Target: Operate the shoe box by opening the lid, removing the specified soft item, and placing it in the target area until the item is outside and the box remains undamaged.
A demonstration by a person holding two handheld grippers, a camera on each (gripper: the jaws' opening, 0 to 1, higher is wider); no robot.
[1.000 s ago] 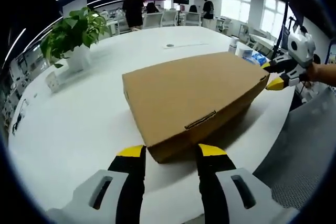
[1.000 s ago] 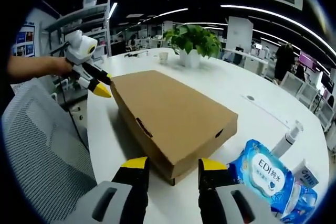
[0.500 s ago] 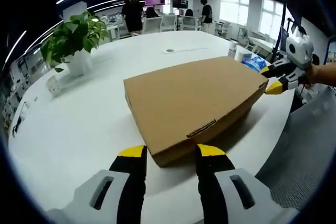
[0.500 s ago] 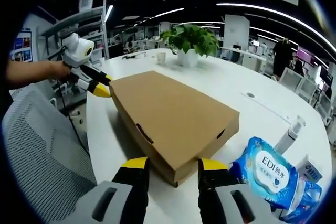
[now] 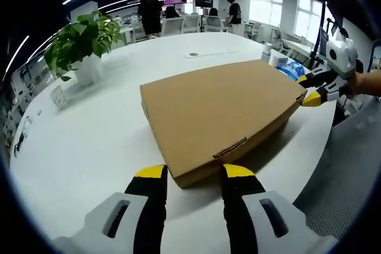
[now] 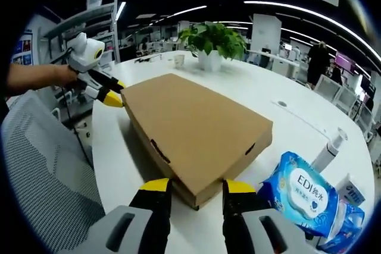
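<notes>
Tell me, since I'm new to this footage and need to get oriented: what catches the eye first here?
A flat brown cardboard shoe box, lid closed, lies on the white round table and dominates both views. An open yellow-tipped left gripper and right gripper straddle opposite corners of it. A green potted plant stands farther back on the table, and a blue wet-wipes pack lies beside the box near the right gripper.

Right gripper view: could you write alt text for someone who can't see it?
A closed brown cardboard box lies on a white table, its near corner between the open right gripper's yellow tips. The left gripper sits at the far corner; a blue wipes pack lies to the right, a potted plant behind.
</notes>
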